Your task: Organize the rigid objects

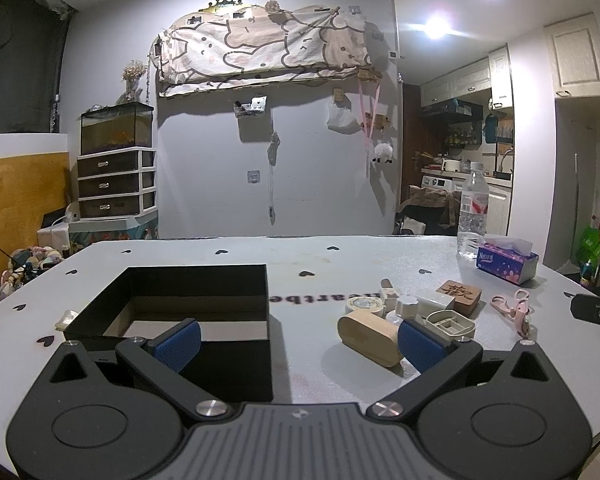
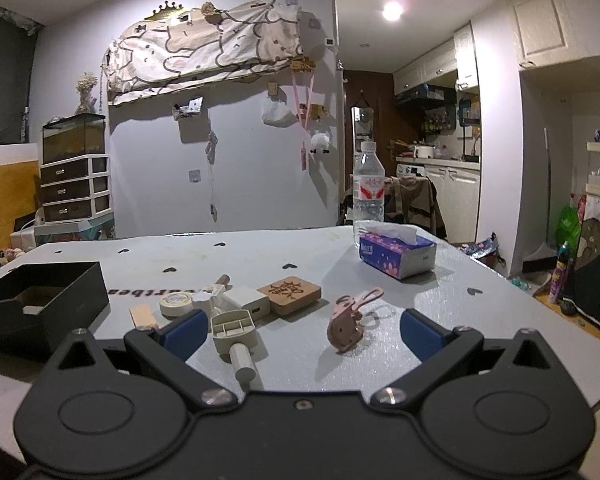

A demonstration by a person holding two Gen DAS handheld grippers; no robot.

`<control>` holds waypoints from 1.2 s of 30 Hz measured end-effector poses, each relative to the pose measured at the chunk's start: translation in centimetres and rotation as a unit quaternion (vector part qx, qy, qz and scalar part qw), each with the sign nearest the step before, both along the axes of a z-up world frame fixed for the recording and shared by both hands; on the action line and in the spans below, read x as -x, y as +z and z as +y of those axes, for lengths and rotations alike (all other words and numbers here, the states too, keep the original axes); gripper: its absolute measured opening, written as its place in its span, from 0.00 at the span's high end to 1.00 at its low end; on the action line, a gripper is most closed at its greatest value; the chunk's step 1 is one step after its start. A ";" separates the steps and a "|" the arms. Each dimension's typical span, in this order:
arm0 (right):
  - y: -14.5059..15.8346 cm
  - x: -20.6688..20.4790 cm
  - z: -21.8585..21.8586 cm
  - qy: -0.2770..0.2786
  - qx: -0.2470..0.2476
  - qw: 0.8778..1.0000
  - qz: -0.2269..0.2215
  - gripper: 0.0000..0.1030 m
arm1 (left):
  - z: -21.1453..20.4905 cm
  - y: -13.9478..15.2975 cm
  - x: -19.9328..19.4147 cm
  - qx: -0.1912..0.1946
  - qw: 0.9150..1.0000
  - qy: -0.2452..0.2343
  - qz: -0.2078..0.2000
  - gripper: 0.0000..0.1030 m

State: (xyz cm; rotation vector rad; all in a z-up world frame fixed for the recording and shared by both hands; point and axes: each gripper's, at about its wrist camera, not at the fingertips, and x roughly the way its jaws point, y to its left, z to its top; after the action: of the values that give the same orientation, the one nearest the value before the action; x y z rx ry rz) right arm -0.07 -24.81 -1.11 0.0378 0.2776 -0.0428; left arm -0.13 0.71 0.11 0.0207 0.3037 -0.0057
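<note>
Both left tongs (image 1: 298, 342) and right tongs (image 2: 302, 330) gape wide holding nothing, open black rectangular cardboard box (image 1: 172, 308) looks bare inside, small rigid items like rounded wooden block (image 1: 370, 338) cluster beside it on grey heart-print tabletop (image 1: 300, 256).

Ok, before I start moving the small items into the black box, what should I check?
1. Left gripper jaws open, holding nothing: ok.
2. Right gripper jaws open, holding nothing: ok.
3. Open black rectangular box with nothing visible inside: ok.
4. Oval wooden block beside the left gripper's right finger, free to grasp: ok.
5. Pink eyelash curler between the right jaws' line: ok.
6. Hidden near corner of the box floor: cannot tell.
</note>
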 end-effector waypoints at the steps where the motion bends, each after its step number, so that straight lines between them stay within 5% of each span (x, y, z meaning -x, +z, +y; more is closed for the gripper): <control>1: -0.1 -0.1 0.0 0.000 -0.001 1.000 0.000 0.00 | 0.4 -0.2 0.0 -0.002 1.000 0.002 0.000 0.00; 17: -3.4 -3.7 1.0 0.001 -0.013 1.000 0.019 0.00 | 8.4 -0.3 -2.8 0.004 0.996 0.081 0.029 0.00; 22: -4.2 -5.0 1.4 0.006 -0.010 1.000 0.024 0.00 | 11.5 -0.1 -4.6 -0.007 0.993 0.095 0.067 0.00; 28: -4.2 -7.0 2.3 0.046 0.008 0.998 0.047 0.00 | 15.2 0.1 -6.1 -0.012 0.991 0.112 0.074 0.00; 36: -3.7 -11.2 2.5 0.105 0.037 0.990 0.087 0.11 | 18.9 -0.7 -8.2 0.039 0.988 0.121 0.083 0.02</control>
State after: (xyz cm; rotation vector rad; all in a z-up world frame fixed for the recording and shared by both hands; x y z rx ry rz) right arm 11.14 -22.26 -4.83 -0.0701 0.4536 0.1537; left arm 8.03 19.56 -0.61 -0.0948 0.4702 0.2233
